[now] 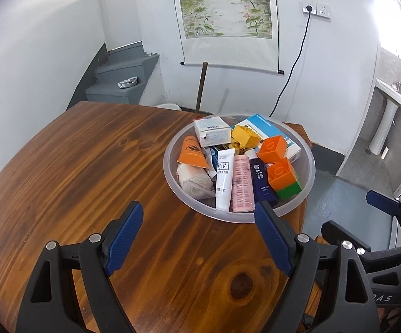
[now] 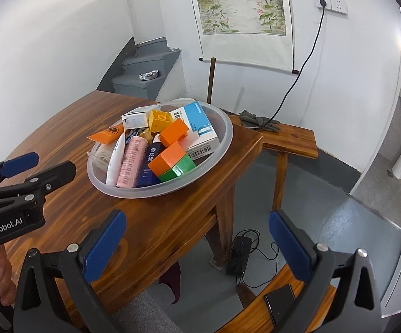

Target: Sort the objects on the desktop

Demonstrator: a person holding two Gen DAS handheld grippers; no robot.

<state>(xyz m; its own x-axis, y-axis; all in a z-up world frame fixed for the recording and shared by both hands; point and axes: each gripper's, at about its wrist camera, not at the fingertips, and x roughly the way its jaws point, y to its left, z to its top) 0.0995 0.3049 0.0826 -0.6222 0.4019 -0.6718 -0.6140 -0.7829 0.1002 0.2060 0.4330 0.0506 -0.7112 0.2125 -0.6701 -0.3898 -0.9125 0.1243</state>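
Phone [image 2: 279,304] half behind right claw [image 2: 197,238]

The left gripper [image 2: 32,166] body reads "GenRobot.AI". The dark blue box [image 1: 262,181] bears "雪肌精" and "KOSE". The white tube [image 1: 224,179] shows "达"; its other print is too small to read.

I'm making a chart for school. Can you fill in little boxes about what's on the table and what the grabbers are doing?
Table: brown wooden table
Container: clear plastic bowl, near the table's right edge
In bowl: orange blocks, yellow block, pink tube, white tube, dark blue bottle, boxes
Left hand-held gripper: open, holding nothing
Right hand-held gripper: open, holding nothing
Sorted so far: nothing, everything sits in the bowl
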